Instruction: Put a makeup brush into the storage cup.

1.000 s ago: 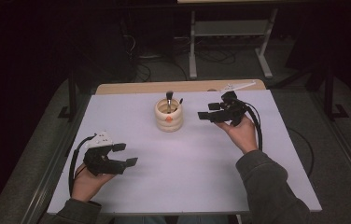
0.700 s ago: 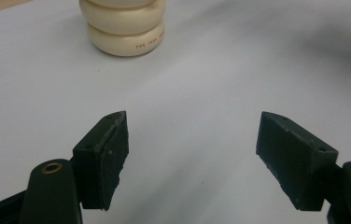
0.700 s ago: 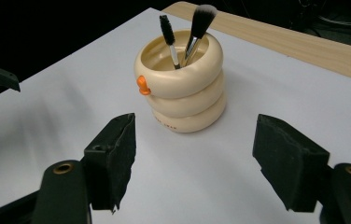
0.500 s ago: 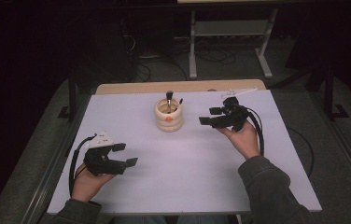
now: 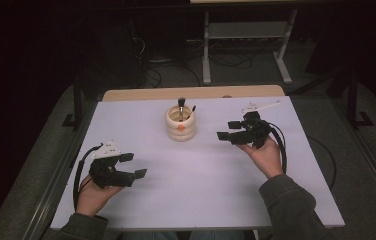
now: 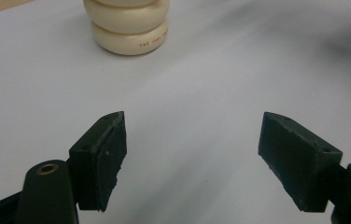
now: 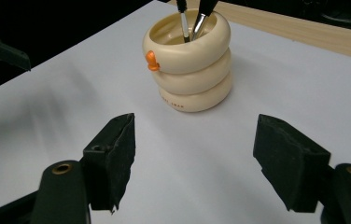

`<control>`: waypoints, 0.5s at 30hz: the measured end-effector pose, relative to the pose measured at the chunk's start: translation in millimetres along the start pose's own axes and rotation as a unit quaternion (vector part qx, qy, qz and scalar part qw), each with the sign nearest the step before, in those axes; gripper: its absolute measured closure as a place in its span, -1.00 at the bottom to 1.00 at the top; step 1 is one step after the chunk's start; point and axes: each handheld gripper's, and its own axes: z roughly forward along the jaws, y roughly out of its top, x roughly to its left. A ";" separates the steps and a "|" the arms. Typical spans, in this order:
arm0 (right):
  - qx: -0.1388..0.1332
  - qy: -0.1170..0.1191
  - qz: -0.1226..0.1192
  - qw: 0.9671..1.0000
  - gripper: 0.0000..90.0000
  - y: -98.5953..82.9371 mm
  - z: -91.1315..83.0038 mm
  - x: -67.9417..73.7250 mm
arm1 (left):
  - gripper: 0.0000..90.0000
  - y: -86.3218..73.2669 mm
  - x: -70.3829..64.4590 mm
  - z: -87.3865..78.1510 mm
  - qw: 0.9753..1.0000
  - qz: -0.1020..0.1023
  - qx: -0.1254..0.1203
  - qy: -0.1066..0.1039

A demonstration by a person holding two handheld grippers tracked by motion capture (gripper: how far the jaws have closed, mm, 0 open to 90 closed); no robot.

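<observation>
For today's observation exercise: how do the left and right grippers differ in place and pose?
The left gripper sits near the table's front edge, far from the cream holder; the right gripper is farther back, beside the holder. The left points rightward, the right points leftward at the holder. Both are open and hold nothing.

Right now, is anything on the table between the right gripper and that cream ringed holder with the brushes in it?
Nothing visible. The right gripper is open and faces the cream holder across bare white table. The brushes stand inside it.
</observation>
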 end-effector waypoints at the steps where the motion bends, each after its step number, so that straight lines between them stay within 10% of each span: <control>1: -0.004 0.000 -0.003 1.000 -0.37 -1.7 -0.4 0.3 | -0.49 -0.2 0.6 -0.5 1.000 -0.002 -0.001 0.000; 15: -0.002 -0.009 -0.005 1.000 -0.41 -30.0 -15.9 5.5 | -0.53 -0.9 0.2 -0.7 1.000 0.000 -0.001 0.004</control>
